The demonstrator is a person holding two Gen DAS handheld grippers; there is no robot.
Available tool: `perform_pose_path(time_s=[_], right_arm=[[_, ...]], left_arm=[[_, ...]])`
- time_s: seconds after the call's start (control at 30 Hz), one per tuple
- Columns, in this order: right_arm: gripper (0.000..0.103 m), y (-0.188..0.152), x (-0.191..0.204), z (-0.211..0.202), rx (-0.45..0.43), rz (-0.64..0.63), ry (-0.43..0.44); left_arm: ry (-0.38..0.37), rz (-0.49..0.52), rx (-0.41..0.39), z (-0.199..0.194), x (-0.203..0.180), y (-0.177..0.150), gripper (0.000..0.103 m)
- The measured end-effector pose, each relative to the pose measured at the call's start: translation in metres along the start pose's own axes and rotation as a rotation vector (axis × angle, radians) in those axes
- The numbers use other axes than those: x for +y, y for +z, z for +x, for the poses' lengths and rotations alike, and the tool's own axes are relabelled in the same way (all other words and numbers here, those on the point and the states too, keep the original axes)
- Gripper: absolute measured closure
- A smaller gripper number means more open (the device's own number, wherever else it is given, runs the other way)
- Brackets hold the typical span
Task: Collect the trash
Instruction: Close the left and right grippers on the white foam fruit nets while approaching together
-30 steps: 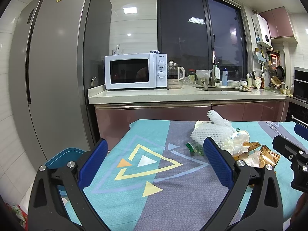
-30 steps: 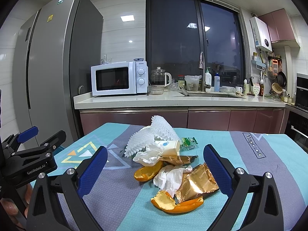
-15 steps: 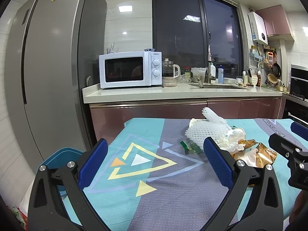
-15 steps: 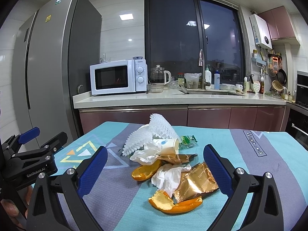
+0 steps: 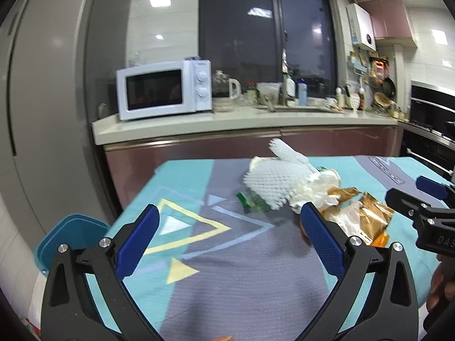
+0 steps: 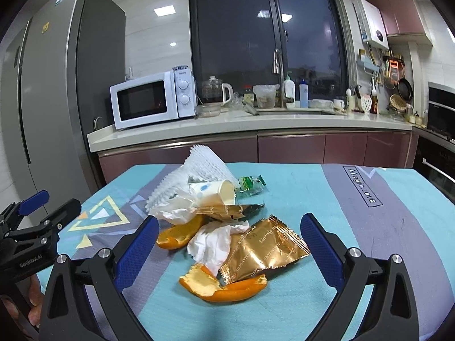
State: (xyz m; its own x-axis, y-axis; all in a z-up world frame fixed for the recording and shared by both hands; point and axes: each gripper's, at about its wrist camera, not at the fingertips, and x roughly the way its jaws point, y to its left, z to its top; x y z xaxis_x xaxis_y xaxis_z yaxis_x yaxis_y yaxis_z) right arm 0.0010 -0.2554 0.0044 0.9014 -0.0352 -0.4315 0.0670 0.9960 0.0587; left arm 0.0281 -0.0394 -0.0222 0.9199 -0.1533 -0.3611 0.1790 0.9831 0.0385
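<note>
Where right view shows orange peel [image 6: 224, 289], left shows blue bin [image 5: 68, 237]

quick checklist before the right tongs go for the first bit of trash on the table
1. Right tongs open and empty: ok.
2. Left tongs open, empty and off to the side of the pile: ok.
3. Gold wrapper lying on top between the right fingers, nothing covering it: ok.
4. Tissue and orange peel touch the wrapper and may drag along: not ok.
5. Blue bin beside the table's left edge: ok.
6. Bin has room inside: cannot tell.
</note>
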Motion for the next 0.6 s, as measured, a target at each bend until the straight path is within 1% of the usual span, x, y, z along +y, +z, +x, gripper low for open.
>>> perform_pose_path(time_s=[0.2,0.33,0.4,0.5,0.57,0.6], right_arm=[[0.007,0.009,-0.002,0.015,0.026,-0.016,0.042],[0.007,0.021,-0.003,0.030,0.041,-0.028,0.068],[0.007,0.031,-0.004,0.040,0.053,-0.030,0.094],[0.008,0.047,-0.003,0.058,0.079,-0.026,0.151],[0.009,0.059,-0.004,0.076,0.122,-0.018,0.199],[0.013,0.065,-0.003,0.086,0.145,-0.017,0.217]], left_arm=[[-0.046,-0.006,0.066,0.032,-0.005,0.009,0.005],[-0.056,0.017,0.081,0.052,-0.010,0.017,0.005],[-0.072,0.034,0.100,0.061,-0.013,0.022,0.005],[-0.119,0.049,0.130,0.080,-0.020,0.030,0.005],[-0.148,0.061,0.151,0.093,-0.022,0.034,0.007],[-0.158,0.073,0.158,0.101,-0.025,0.035,0.009]])
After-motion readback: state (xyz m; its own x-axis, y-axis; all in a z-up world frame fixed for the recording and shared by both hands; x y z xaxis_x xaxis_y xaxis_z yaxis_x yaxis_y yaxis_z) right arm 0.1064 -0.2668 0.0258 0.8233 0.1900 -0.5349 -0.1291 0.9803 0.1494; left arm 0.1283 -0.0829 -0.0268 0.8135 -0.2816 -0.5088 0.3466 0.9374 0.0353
